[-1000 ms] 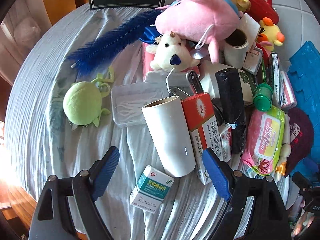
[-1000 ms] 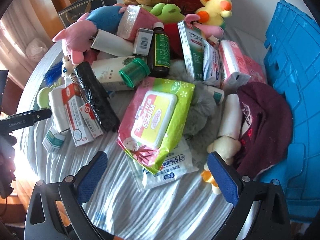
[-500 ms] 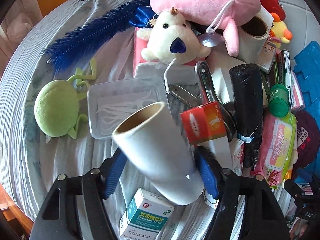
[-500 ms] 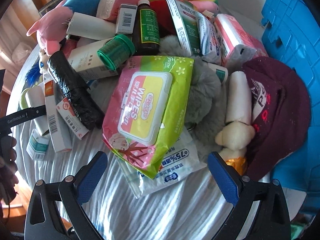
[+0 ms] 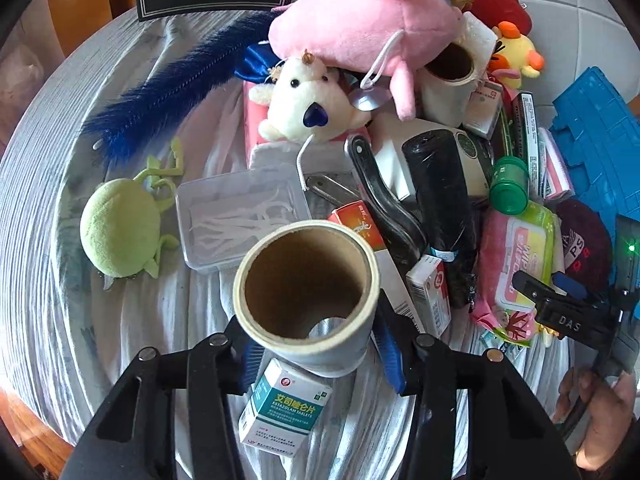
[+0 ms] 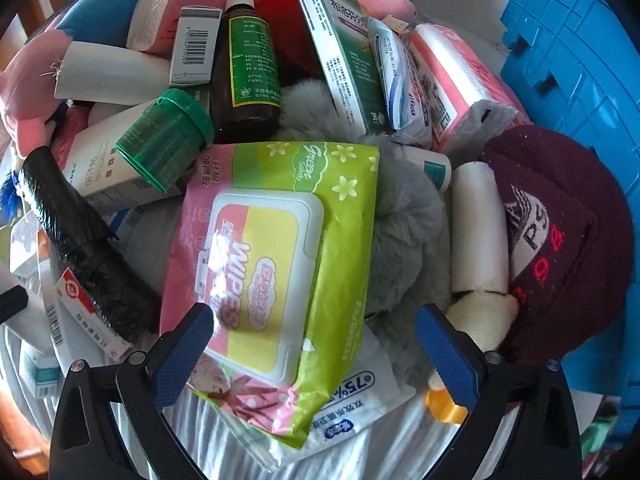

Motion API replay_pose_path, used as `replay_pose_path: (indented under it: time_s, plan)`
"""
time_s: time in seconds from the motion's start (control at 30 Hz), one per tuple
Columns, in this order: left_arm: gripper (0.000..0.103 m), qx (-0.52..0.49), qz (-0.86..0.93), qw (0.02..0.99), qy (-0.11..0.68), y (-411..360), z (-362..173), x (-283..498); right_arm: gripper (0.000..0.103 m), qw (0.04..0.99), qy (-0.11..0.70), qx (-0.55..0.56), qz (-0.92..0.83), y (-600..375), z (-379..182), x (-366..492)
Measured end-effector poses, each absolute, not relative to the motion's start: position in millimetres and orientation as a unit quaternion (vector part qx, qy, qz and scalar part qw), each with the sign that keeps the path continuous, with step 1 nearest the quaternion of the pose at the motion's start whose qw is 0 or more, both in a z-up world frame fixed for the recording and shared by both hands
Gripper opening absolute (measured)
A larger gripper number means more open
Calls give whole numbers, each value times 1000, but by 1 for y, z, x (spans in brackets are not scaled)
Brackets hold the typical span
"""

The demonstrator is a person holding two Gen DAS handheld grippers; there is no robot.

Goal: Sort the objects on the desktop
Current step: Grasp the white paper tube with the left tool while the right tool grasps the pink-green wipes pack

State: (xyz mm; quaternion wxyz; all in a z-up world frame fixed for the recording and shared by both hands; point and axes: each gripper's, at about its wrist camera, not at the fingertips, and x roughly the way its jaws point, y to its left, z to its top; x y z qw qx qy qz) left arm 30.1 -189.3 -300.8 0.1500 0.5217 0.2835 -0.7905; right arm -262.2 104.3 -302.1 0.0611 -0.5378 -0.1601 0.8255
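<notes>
A white paper roll (image 5: pixel 306 280) with a brown cardboard core stands tipped up between the blue pads of my left gripper (image 5: pixel 320 356). Its open end faces the camera. The jaws are closing and the pads press on its sides. A teal-and-white tablet box (image 5: pixel 286 404) lies on the cloth under the roll. My right gripper (image 6: pixel 316 356) is open and hangs low over a pink-and-green wipes pack (image 6: pixel 272 248), with one pad on either side of the pack's near end and neither touching it. A flat white sachet (image 6: pixel 352 408) lies under the pack.
The heap on the round clothed table (image 5: pixel 48 240) includes a black bag roll (image 6: pixel 80 248), a green-capped bottle (image 6: pixel 168 140), a brown bottle (image 6: pixel 248 72), a maroon hat (image 6: pixel 560 240), a clear plastic box (image 5: pixel 236 216) and a pink plush (image 5: pixel 360 28). A blue crate (image 6: pixel 580 60) stands at the right.
My left gripper closed around the white roll, which rose from lying flat until its open end faces the camera. My right gripper sank closer to the wipes pack, still open.
</notes>
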Motion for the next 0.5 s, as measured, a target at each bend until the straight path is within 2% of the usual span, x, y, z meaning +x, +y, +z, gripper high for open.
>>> replay_pose_path:
  time_s: [0.4,0.43,0.5]
  plan:
    - [47,513,-799,141,280,-216,-297,37,102,85,-207,-546,807,73,-325,-284]
    - [47,513,-799,141,280,-216,-297,38,101,82,-203,-547,808,74,-324,-285]
    - [47,513,-799,141,281,-217,-297,40,88,77,-206,-545,809,73,-321,-283]
